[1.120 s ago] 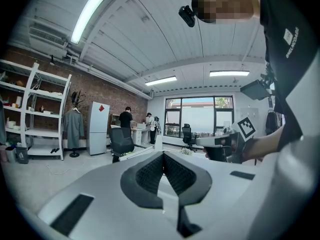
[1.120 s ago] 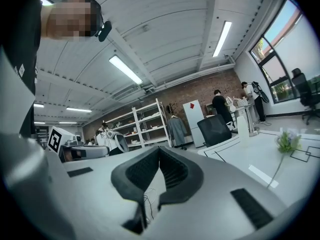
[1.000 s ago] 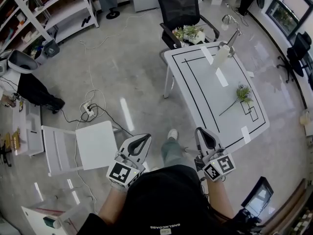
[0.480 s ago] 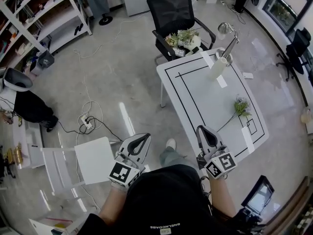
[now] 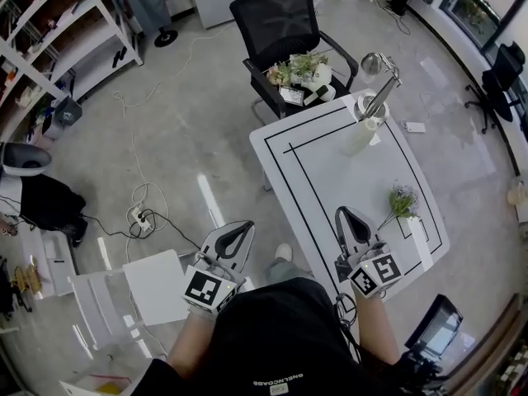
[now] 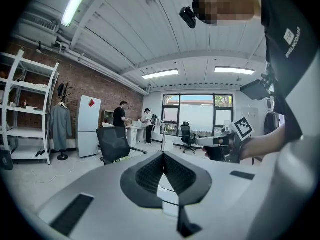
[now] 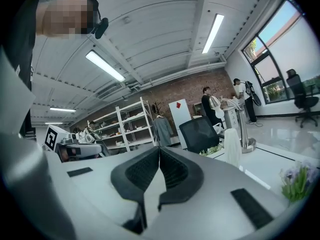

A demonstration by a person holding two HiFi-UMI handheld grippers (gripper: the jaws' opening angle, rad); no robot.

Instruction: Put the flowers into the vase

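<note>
Both the left gripper (image 5: 235, 234) and the right gripper (image 5: 347, 219) are closed and empty at the bench's (image 5: 326, 167) near side, so the right should open early, then pinch the stem of the flower (image 5: 402, 198) lying well apart from the vase (image 5: 361, 137).
</note>
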